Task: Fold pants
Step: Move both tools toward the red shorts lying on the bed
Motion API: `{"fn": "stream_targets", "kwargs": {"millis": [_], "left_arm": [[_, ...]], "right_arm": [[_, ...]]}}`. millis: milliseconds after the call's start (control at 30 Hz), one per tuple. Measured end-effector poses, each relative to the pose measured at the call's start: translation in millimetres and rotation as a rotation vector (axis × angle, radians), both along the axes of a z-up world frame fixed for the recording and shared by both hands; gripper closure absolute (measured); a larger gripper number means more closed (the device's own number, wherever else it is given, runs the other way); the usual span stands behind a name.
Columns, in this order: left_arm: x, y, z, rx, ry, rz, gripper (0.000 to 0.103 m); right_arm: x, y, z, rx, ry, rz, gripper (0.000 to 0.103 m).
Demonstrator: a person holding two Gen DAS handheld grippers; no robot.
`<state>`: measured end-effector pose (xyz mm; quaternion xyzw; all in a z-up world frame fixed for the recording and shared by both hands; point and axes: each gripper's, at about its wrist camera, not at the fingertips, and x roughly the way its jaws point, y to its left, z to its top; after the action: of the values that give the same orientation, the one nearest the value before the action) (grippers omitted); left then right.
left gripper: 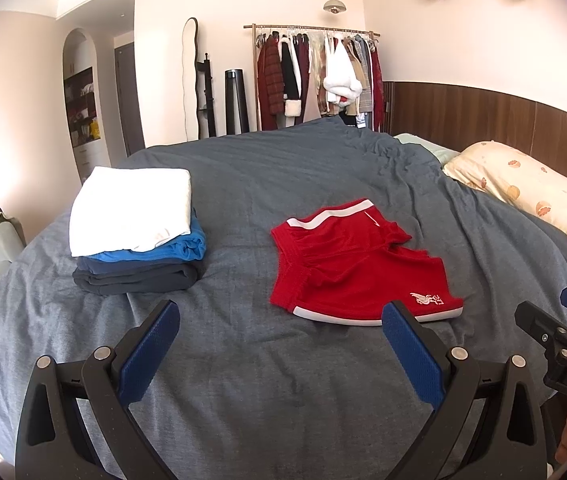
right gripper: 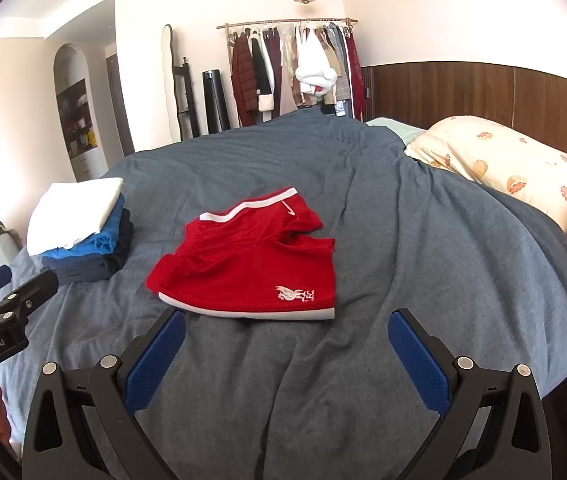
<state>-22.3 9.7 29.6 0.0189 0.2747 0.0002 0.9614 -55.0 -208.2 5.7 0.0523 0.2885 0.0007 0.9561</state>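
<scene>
The red shorts [left gripper: 357, 268] lie folded on the grey bedspread [left gripper: 283, 380] near the middle of the bed, white-trimmed hem toward the cameras and a white crest at the near corner. To their left, apart from them, stands a stack of folded clothes [left gripper: 139, 236]: a white piece on top, a blue one under it, dark ones at the bottom. A floral pillow [right gripper: 511, 168] rests by the wooden headboard on the right. Along the far wall a clothes rack [left gripper: 315, 76] carries hanging garments. The left claw [left gripper: 281, 320] hovers over the bedspread short of the shorts, fingers spread wide and holding nothing. The right claw [right gripper: 287, 326] sits beside it, likewise spread and empty, its gap facing the hem of the shorts.
</scene>
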Motion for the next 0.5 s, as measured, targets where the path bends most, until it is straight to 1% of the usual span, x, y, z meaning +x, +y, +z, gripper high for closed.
{"fn": "stream_targets", "kwargs": {"millis": [500], "left_arm": [[2.6,7.8,-8.0,-0.011,0.015,0.010,0.000]], "right_arm": [[-0.7,0.2,-6.1,-0.003,0.012,0.003,0.000]]}}
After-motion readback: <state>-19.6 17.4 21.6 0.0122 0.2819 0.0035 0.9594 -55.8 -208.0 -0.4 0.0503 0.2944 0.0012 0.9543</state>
